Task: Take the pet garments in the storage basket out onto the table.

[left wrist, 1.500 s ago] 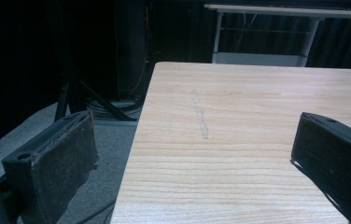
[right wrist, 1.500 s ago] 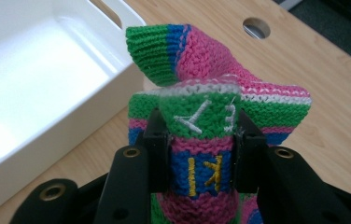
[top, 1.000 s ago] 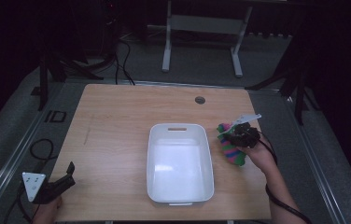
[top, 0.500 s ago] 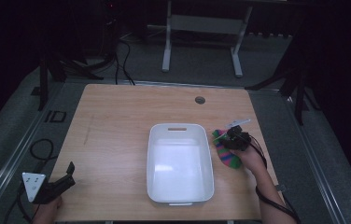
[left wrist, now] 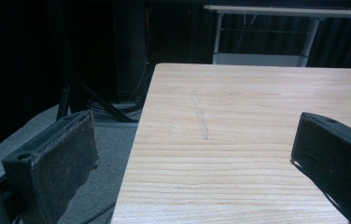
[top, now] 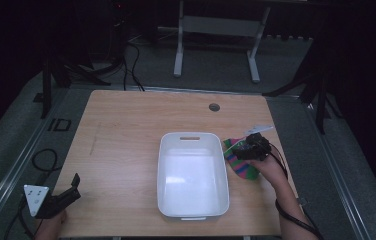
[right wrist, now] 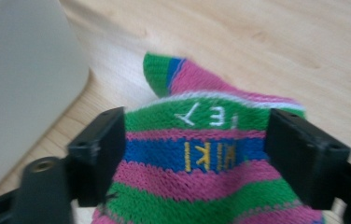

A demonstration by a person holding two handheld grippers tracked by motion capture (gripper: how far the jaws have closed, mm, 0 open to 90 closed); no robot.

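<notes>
A sock point(top: 242, 169) striped in pink, green and blue lies on the wooden table point(top: 126, 130), just right of a white tub point(top: 192, 136). My right gripper point(top: 239, 153) is down over it. In the right gripper view the sock point(right wrist: 197, 154) spans the whole gap between the two jaws, which stand well apart on either side of it; the gripper point(right wrist: 194, 126) is open. The tub's wall point(right wrist: 15, 70) is close on the left. My left gripper point(top: 68, 192) rests open at the table's front left corner, and nothing lies between the jaws of that gripper point(left wrist: 197, 121).
The tub holds nothing that I can see. A round cable hole point(top: 214, 107) sits near the table's far edge. Beyond the left edge the floor point(left wrist: 94, 140) drops away, with stands and cables on it. A metal frame point(top: 216, 30) stands behind the table.
My right gripper has moved a little left and toward the front, coming down over the sock beside the tub. The left gripper has stayed put.
</notes>
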